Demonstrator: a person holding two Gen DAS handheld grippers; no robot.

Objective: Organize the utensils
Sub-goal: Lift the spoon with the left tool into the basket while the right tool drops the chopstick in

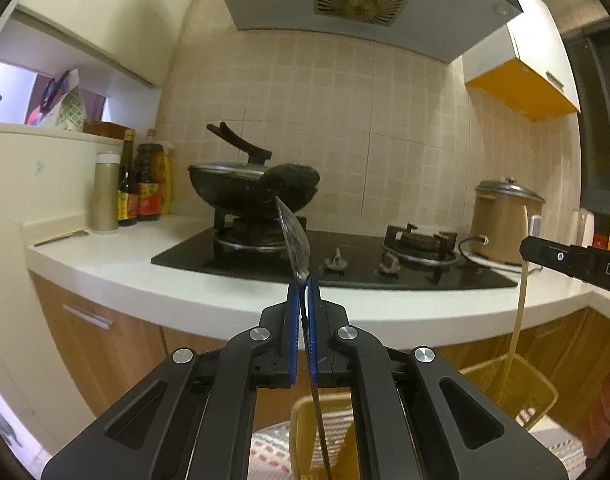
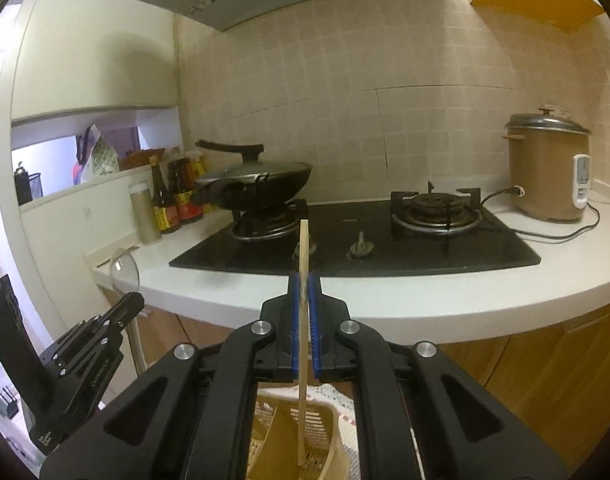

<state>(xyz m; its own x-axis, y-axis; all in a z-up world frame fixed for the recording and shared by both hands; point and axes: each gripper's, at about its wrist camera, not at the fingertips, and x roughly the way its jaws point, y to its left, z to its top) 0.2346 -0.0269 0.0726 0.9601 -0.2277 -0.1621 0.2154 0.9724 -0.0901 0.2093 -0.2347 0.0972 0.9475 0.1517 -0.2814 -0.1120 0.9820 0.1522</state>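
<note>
Left gripper (image 1: pixel 303 284): its blue pads were pressed together on a metal spoon (image 1: pixel 293 236), bowl up, handle running down between the fingers toward a yellow perforated basket (image 1: pixel 305 412) below.
Right gripper (image 2: pixel 303 280): pinching a pale wooden chopstick (image 2: pixel 303 248), nearly upright, its lower end reaching down inside the basket (image 2: pixel 281 432).
Where the utensils were: both held in the air on the near side of the white counter (image 2: pixel 425 300), above the basket, neither released.
Risk, spoon: the grip sat just under the bowl with a long handle hanging free; I judged it could pivot in the pads and miss the basket rim.
Risk, chopstick: thin and held edge-on, it could slip or tilt if the pads loosened early, and topple out.
Risk, crowding: the two grippers worked near each other over one small basket; a clash could knock it over.
Risk, surroundings: the wok (image 1: pixel 253 184) and the stove (image 1: pixel 345 256) lay farther off, unlikely to interfere.
</note>
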